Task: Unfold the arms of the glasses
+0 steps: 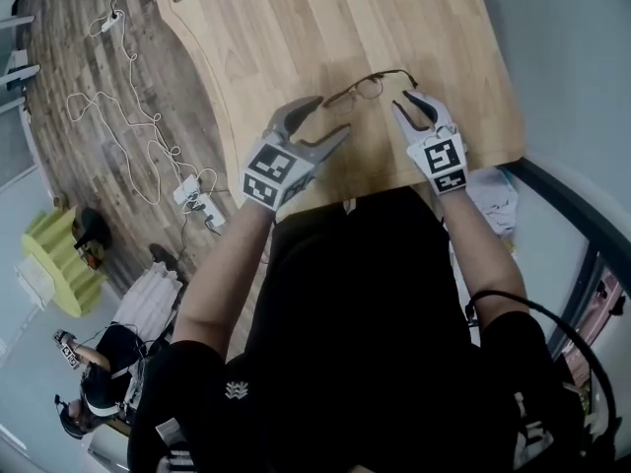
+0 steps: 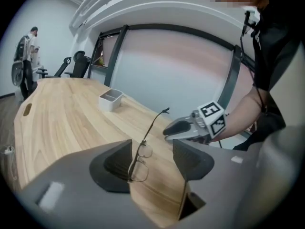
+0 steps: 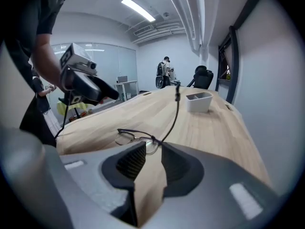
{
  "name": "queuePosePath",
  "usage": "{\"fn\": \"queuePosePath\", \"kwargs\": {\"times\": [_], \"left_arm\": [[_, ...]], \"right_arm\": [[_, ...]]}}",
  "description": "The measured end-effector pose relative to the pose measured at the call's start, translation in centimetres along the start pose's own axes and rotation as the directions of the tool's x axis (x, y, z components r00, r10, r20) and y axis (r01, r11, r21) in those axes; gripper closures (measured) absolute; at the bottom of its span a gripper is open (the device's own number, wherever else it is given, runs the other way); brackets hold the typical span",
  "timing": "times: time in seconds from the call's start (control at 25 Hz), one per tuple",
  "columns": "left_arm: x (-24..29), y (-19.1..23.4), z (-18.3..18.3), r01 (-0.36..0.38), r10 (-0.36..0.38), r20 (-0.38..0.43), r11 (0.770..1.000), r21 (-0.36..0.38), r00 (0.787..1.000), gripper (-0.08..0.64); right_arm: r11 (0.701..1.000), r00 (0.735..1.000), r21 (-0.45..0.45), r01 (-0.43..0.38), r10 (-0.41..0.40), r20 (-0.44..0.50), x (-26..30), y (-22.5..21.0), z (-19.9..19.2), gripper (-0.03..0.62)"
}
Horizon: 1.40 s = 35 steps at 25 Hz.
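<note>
Wood bench [image 1: 296, 28], glasses [image 1: 367, 88]; left gripper [image 1: 333, 114] at their 8 o'clock, right gripper [image 1: 402, 100] at 4, jaws apart, empty. Approach step; next, pinch frame.

The thin wire glasses [image 1: 367, 87] were dark; the wooden surface [image 1: 286, 37] was pale with streaked grain; the grey left gripper [image 1: 332, 114] and right gripper [image 1: 405, 103] bore black-and-white square-patterned cubes.

Glasses [image 1: 367, 87] between two claws, close to the near edge of the bench [image 1: 296, 28]
Left claw [image 1: 330, 114], jaws wide apart, sits just beside the lenses; right claw [image 1: 404, 101], jaws narrowly apart, just beside one arm's tip.
</note>
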<state>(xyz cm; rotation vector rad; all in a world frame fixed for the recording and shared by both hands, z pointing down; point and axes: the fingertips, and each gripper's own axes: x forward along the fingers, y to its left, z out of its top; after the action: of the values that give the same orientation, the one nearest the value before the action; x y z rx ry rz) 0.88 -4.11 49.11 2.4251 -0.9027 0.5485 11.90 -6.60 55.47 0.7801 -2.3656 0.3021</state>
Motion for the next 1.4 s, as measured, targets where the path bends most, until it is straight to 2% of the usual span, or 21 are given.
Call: {"fn": "queuePosePath", "kwargs": {"times": [0.16, 0.24, 0.32, 0.52, 0.64, 0.88, 1.08, 1.24, 1.4], "left_arm": [[3.0, 2.4, -0.2, -0.064, 0.066, -0.043, 0.996, 0.059, 0.997, 0.308], [4.4, 3.3, -0.6, -0.083, 0.091, -0.074, 0.992, 0.097, 0.993, 0.385], [5.8, 3.6, -1.1, -0.066, 0.080, -0.109, 0.989, 0.132, 0.991, 0.416], [8.7, 3.2, -3.1, 0.011, 0.030, -0.223, 0.983, 0.183, 0.974, 0.382], [9.6, 3.5, -4.0, 0.013, 0.034, -0.258, 0.984, 0.179, 0.965, 0.383], [10.6, 3.7, -5.6, 0.002, 0.051, -0.300, 0.985, 0.173, 0.953, 0.448], [10.5, 3.6, -5.9, -0.016, 0.062, -0.295, 0.987, 0.158, 0.953, 0.535], [10.2, 3.3, -6.2, -0.021, 0.068, -0.301, 0.987, 0.157, 0.951, 0.537], [9.5, 3.2, -5.6, -0.033, 0.075, -0.268, 0.987, 0.157, 0.961, 0.538]], "right_arm": [[0.999, 0.999, 0.025, -0.043, 0.043, 0.005, -1.3, 3.0, -0.9, 0.500], [0.998, 0.998, 0.033, -0.057, 0.057, 0.021, -1.5, 3.8, -1.0, 0.500], [0.997, 0.998, 0.051, -0.058, 0.056, 0.033, -1.5, 3.8, -1.2, 0.500], [0.995, 0.999, 0.097, -0.035, 0.031, 0.044, -1.4, 2.8, -1.8, 0.500], [0.994, 0.999, 0.111, -0.022, 0.017, 0.041, -1.4, 2.1, -2.3, 0.500], [0.992, 1.000, 0.130, -0.006, 0.003, 0.025, -1.4, 1.4, -3.2, 0.500], [0.992, 1.000, 0.129, -0.006, 0.003, 0.021, -1.4, 1.6, -3.2, 0.500], [0.993, 1.000, 0.117, -0.018, 0.015, 0.025, -1.3, 2.0, -2.8, 0.500], [0.993, 0.999, 0.113, -0.025, 0.021, 0.039, -1.4, 2.3, -2.0, 0.500]]}}
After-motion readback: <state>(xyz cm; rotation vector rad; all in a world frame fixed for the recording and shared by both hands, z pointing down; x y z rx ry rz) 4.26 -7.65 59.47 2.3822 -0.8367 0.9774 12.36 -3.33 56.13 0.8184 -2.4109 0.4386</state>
